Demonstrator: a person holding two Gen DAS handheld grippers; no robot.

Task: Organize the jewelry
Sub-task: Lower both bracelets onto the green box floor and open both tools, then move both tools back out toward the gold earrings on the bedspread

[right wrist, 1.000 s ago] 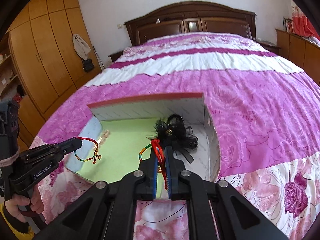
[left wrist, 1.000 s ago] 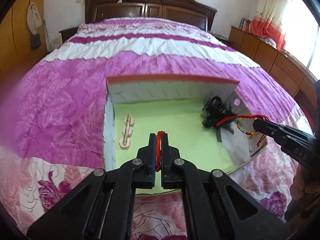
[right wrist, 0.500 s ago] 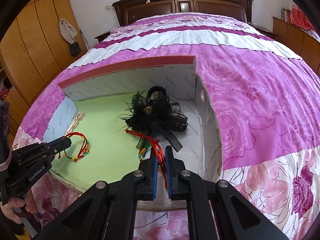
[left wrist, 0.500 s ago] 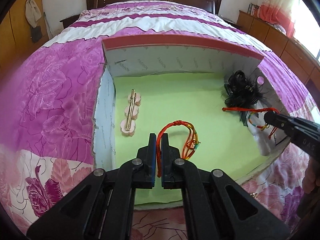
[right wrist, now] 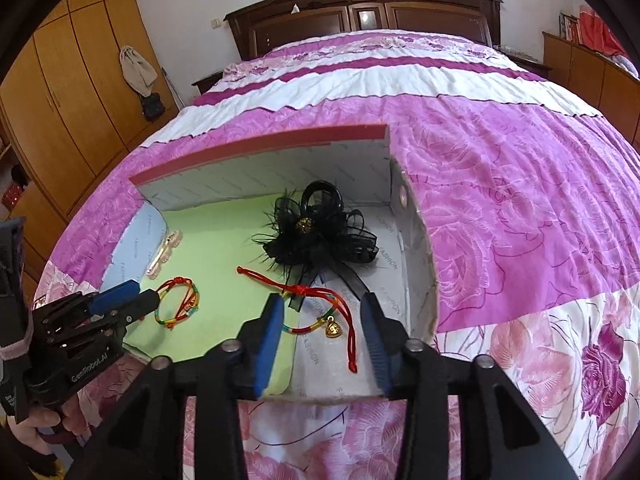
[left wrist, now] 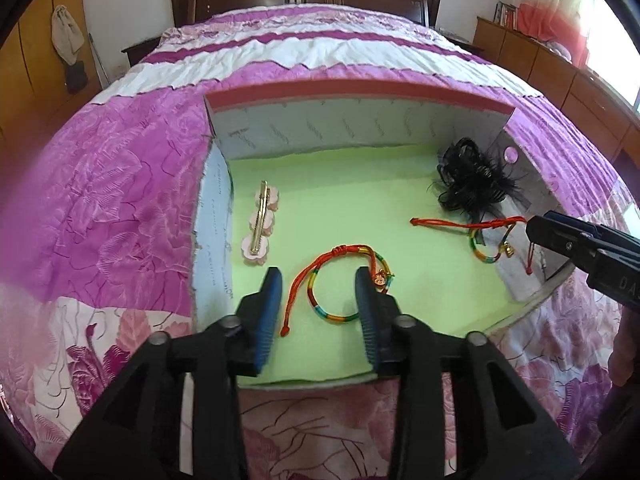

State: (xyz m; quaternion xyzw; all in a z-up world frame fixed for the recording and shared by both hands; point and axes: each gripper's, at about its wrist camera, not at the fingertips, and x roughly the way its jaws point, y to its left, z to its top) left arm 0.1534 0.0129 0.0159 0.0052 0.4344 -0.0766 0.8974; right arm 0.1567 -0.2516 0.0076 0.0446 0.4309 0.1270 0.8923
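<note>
A shallow box (left wrist: pixel 360 102) with a green floor lies on the bed. My left gripper (left wrist: pixel 318 286) is open over a red and rainbow cord bracelet (left wrist: pixel 336 280) that lies on the green floor; it also shows in the right wrist view (right wrist: pixel 178 304). My right gripper (right wrist: pixel 322 314) is open over a second cord bracelet with a gold charm (right wrist: pixel 320 312), lying near the box's right side; this bracelet shows in the left wrist view (left wrist: pixel 484 240) too. A pink flower hair clip (left wrist: pixel 260 226) lies at the left. A black feather flower clip (right wrist: pixel 320 236) lies at the back right.
The box (right wrist: pixel 260 152) rests on a pink and white quilt (left wrist: pixel 120 200). A dark wooden headboard (right wrist: pixel 360 12) stands at the far end. Wooden wardrobes (right wrist: pixel 72 72) stand at the left, low cabinets (left wrist: pixel 540 60) at the right.
Both grippers were shut on their bracelets and came down into the box. Both have now opened, and each bracelet lies on the box floor.
</note>
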